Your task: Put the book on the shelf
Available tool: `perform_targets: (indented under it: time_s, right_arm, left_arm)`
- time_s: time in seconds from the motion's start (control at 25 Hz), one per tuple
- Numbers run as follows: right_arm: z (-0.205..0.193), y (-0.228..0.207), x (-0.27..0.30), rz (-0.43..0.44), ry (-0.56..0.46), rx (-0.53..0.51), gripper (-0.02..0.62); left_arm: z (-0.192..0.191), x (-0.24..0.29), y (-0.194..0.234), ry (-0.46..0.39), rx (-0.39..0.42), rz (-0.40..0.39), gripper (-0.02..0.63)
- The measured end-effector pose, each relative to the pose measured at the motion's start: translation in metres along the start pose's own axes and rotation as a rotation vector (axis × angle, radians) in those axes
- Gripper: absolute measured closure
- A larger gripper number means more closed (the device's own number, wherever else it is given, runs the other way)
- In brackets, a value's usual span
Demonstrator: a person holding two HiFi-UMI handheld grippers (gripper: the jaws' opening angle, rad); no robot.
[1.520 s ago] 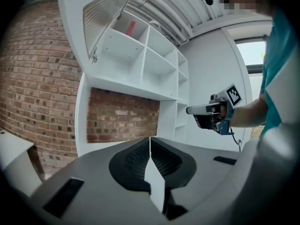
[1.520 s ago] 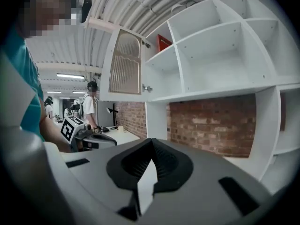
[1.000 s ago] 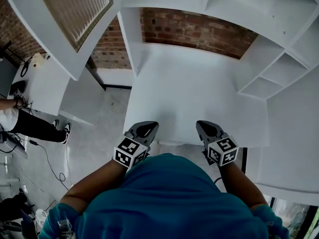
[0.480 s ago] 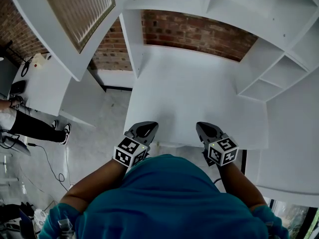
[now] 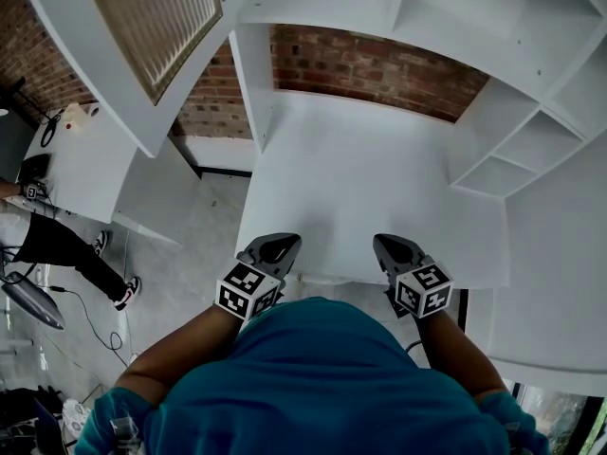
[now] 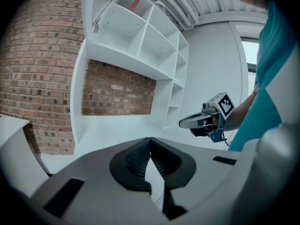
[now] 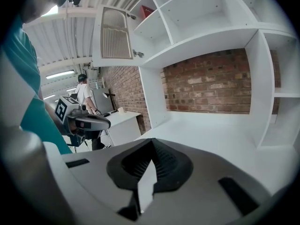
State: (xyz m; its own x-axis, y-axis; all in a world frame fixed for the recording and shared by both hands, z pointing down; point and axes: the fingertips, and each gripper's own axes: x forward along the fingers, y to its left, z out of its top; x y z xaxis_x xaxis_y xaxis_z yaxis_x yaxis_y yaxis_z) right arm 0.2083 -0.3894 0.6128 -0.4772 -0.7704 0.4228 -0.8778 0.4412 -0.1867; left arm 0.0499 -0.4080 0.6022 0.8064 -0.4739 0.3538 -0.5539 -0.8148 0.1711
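Since the earlier frame, only the bystander (image 5: 66, 245) at the head view's left edge had moved, stepping into a wider stride. Both grippers stayed where they were at the desk's near edge.

No book was found in either claw or on the desk (image 5: 370, 178), whose white top lay bare. A small red item (image 7: 147, 11) stood in a top compartment of the shelf (image 5: 512, 150), next to the slatted door (image 5: 152, 17). It may be the book, but it was too small to confirm. Its long axis and facing could not be read, though in the left gripper view it appeared to lean.

That item lay high above and ahead of both claws and well apart from them, towards the left side of the unit. On that basis the left gripper (image 5: 273, 246) was judged the nearer.

The left gripper's jaws were clenched tip to tip with nothing between them. The right gripper (image 5: 398, 247) was likewise clenched and empty. Both pointed forward over the desk, level with each other.
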Motion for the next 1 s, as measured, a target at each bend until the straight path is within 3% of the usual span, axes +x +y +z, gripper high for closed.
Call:
perform_targets:
  time_s: [1.0]
  right_arm:
    - [0.011,0.004,-0.003,0.018,0.001,-0.027,0.575]
  left_arm:
    - [0.012,-0.004,0.007,-0.030,-0.017,0.012,0.589]
